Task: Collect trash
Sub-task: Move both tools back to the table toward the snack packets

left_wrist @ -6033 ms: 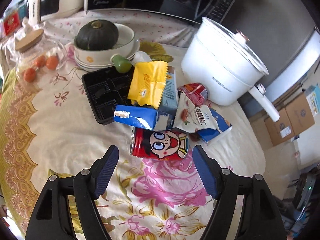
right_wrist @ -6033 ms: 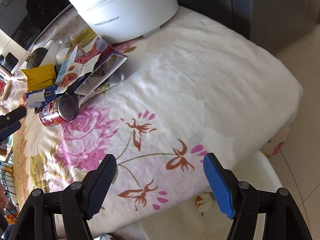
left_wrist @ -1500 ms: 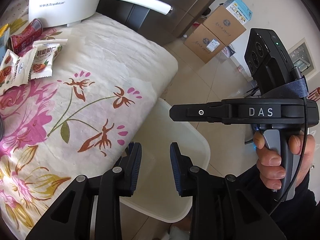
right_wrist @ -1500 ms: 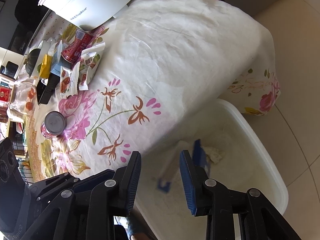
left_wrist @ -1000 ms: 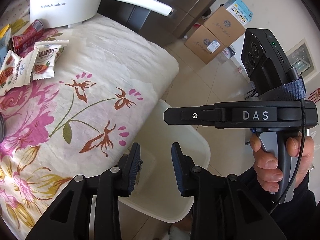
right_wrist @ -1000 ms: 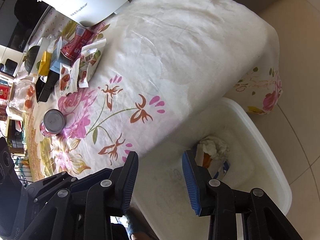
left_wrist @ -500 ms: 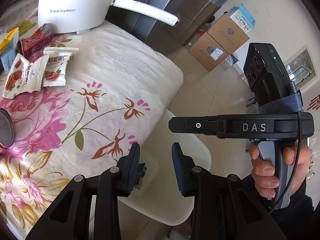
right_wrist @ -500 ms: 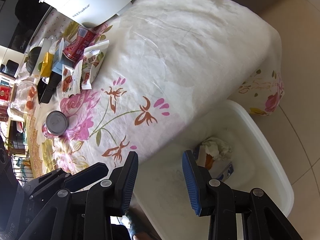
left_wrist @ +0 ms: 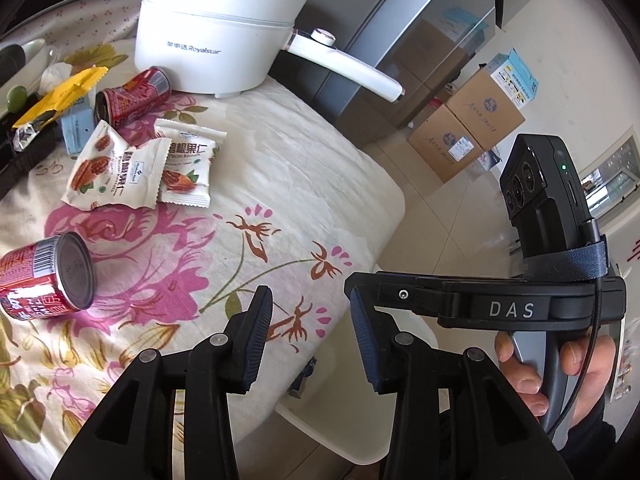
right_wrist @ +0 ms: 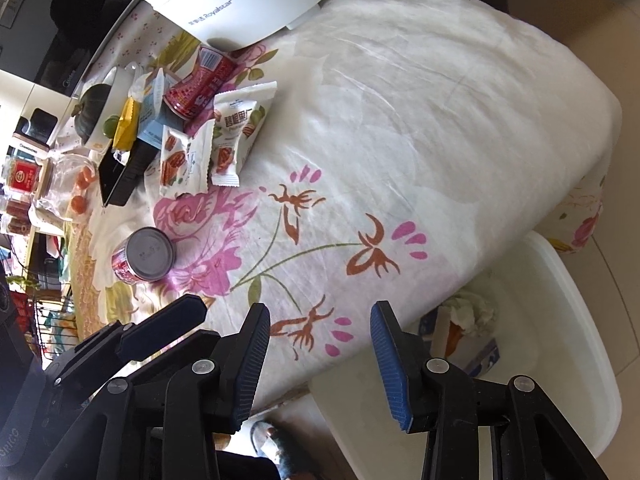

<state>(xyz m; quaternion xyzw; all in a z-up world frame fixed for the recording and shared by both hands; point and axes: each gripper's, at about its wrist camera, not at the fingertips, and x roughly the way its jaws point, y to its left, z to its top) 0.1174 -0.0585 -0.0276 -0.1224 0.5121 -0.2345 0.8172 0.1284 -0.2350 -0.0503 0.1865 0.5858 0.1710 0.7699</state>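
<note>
A table [left_wrist: 320,184] draped in a flowered cloth is shown at the edge of a tiled kitchen floor, with a white bin [right_wrist: 560,320] set on the floor against its near corner, presumably so that rubbish can be dropped straight off the edge. In the right wrist view a crumpled tissue and a small carton [right_wrist: 472,332] are seen lying in the bin at about four o'clock.

The remaining trash is left on the cloth: in the left wrist view a red can [left_wrist: 44,280] lies on its side at nine o'clock, two nut packets [left_wrist: 140,168] overlap at ten o'clock, and a second can [left_wrist: 132,96], a yellow wrapper [left_wrist: 60,96] and a blue carton [left_wrist: 76,124] are crowded beside the white cooker [left_wrist: 216,40] toward eleven.

The left gripper [left_wrist: 308,340] and the right gripper [right_wrist: 320,348] are both held over the table's corner. Their jaws have just been opening and now stand apart with nothing between them, probably in readiness for another pick.
</note>
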